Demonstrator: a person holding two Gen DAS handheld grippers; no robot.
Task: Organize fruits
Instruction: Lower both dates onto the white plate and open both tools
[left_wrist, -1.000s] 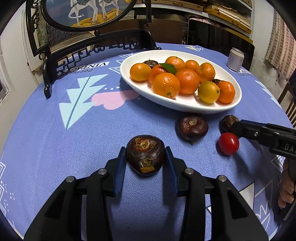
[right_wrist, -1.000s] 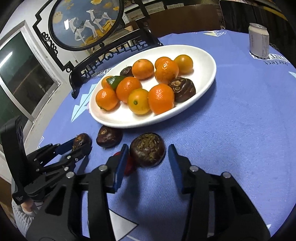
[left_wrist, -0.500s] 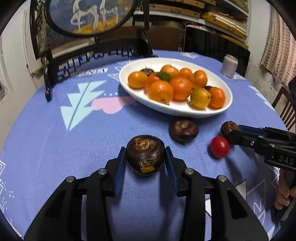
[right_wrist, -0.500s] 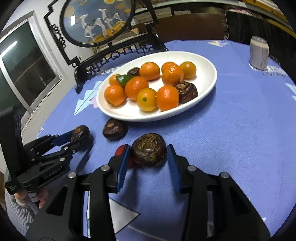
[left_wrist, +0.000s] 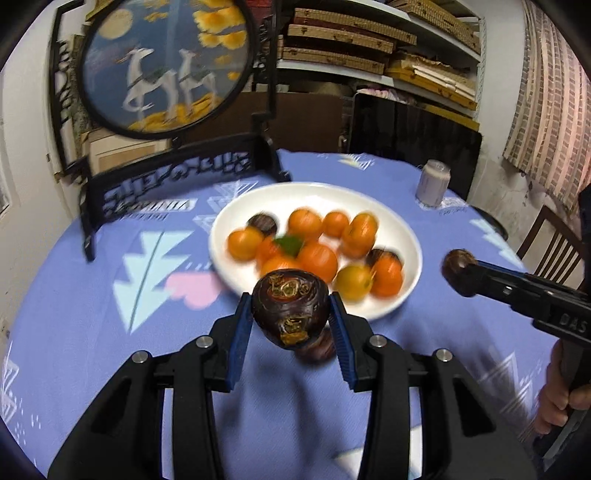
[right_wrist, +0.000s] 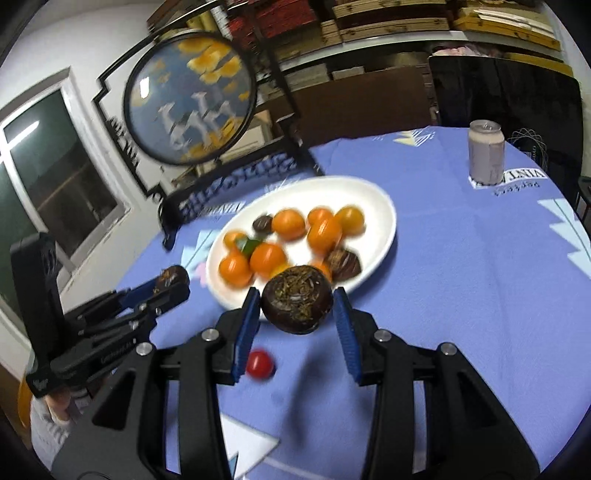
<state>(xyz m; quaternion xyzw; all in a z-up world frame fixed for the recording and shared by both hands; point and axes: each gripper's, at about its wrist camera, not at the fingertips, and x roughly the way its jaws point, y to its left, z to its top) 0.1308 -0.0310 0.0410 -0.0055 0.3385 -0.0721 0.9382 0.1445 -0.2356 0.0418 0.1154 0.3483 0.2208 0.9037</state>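
Observation:
My left gripper (left_wrist: 291, 325) is shut on a dark brown water chestnut (left_wrist: 290, 312) and holds it in the air in front of the white oval plate (left_wrist: 410, 243) of oranges and dark fruits. My right gripper (right_wrist: 295, 314) is shut on another dark chestnut (right_wrist: 297, 301), also raised near the plate (right_wrist: 384, 206). Each gripper shows in the other's view: the right gripper (left_wrist: 458, 273) at right, the left gripper (right_wrist: 173, 282) at left. A third chestnut (left_wrist: 317, 347) lies on the cloth under the left gripper. A red cherry tomato (right_wrist: 260, 363) lies on the cloth.
A blue patterned tablecloth (left_wrist: 92, 314) covers the round table. A black framed round screen (left_wrist: 162, 66) stands at the back left. A drink can (right_wrist: 485, 153) stands at the back right. A wooden chair (left_wrist: 546, 243) is beyond the table's right edge.
Both grippers have lifted their chestnuts off the cloth and risen, moving toward the plate. The tomato and one chestnut stay on the cloth.

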